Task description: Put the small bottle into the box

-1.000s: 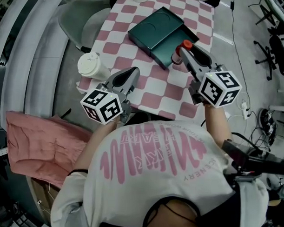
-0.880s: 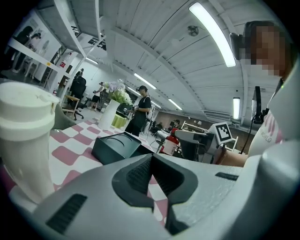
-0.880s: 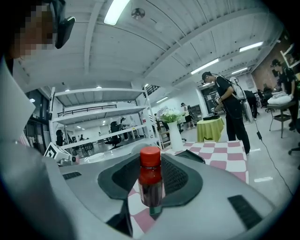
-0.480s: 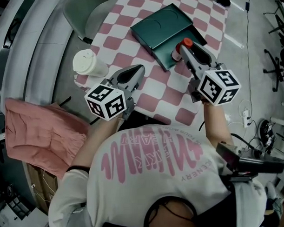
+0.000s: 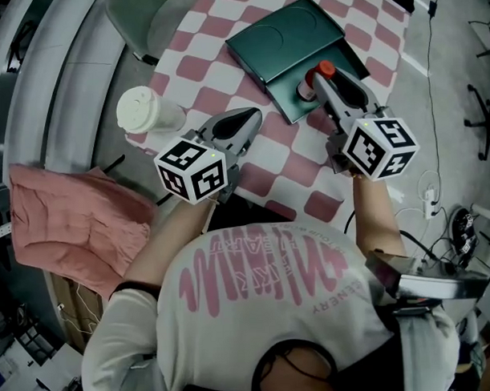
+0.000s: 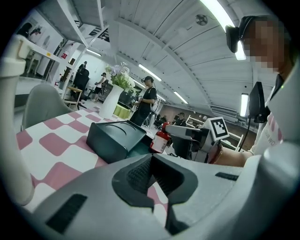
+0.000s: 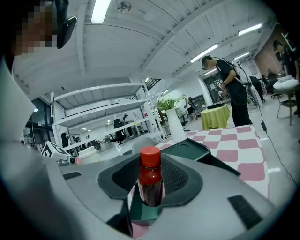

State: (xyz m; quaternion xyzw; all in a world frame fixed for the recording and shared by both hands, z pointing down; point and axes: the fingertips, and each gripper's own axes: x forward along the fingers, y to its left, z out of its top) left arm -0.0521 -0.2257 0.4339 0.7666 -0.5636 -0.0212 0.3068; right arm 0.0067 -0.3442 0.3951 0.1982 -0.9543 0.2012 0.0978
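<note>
While right gripper (image 5: pixel 321 82) is gripping the small bottle (image 7: pixel 150 183) upright at the box (image 5: pixel 288 41) | left gripper (image 5: pixel 253 116) is hovering; jaws closed together, holding nothing

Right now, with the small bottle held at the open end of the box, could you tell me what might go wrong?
1. The right hand-held gripper grips the small bottle upright; let go like that at the open end of the box, it may topple or catch the rim.
2. Nothing steadies the box: the left hand-held gripper is well apart from it, so a nudge could slide it.
</note>
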